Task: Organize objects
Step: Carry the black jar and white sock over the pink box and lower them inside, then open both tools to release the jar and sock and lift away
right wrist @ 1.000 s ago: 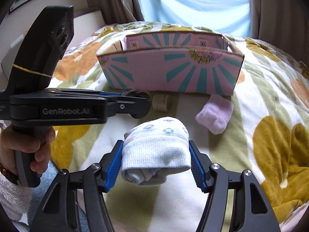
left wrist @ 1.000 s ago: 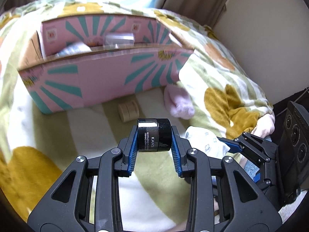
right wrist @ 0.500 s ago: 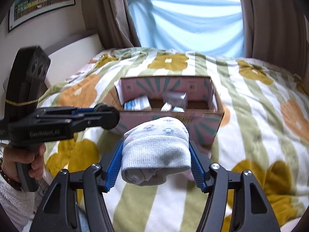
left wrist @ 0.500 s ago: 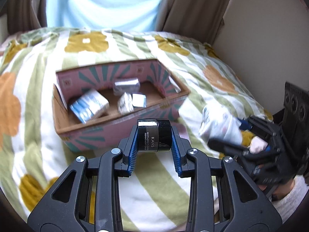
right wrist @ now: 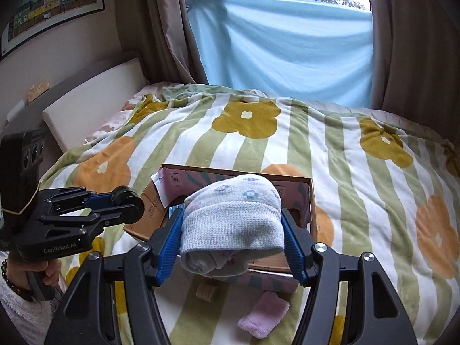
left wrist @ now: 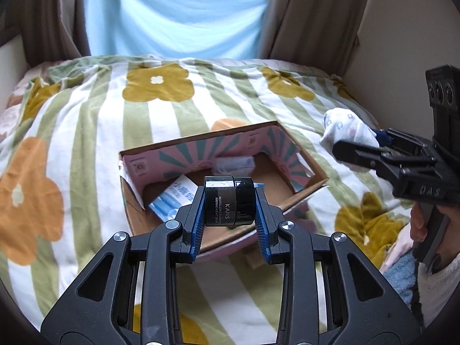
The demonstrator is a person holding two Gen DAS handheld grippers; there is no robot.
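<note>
My left gripper (left wrist: 230,204) is shut on a black cosmetic jar (left wrist: 229,201) and holds it above the near wall of the pink cardboard box (left wrist: 304,169). The box holds a blue-white packet (left wrist: 172,201) and a small white pack (left wrist: 238,164). My right gripper (right wrist: 233,230) is shut on a rolled white baby sock (right wrist: 233,218), above the box's near edge (right wrist: 312,201). In the left wrist view the sock (left wrist: 345,129) is to the right of the box. The jar (right wrist: 128,198) shows at left in the right wrist view.
The box sits on a flowered, striped blanket (left wrist: 86,115) on a bed. A pink cloth (right wrist: 264,316) and a small wooden piece (right wrist: 205,290) lie on the blanket in front of the box. A wall (left wrist: 402,28) stands to the right, curtains and a window behind.
Both grippers have risen and tilted down from beside the box's front wall to above it, each keeping its object. The box's inside has come into view.
</note>
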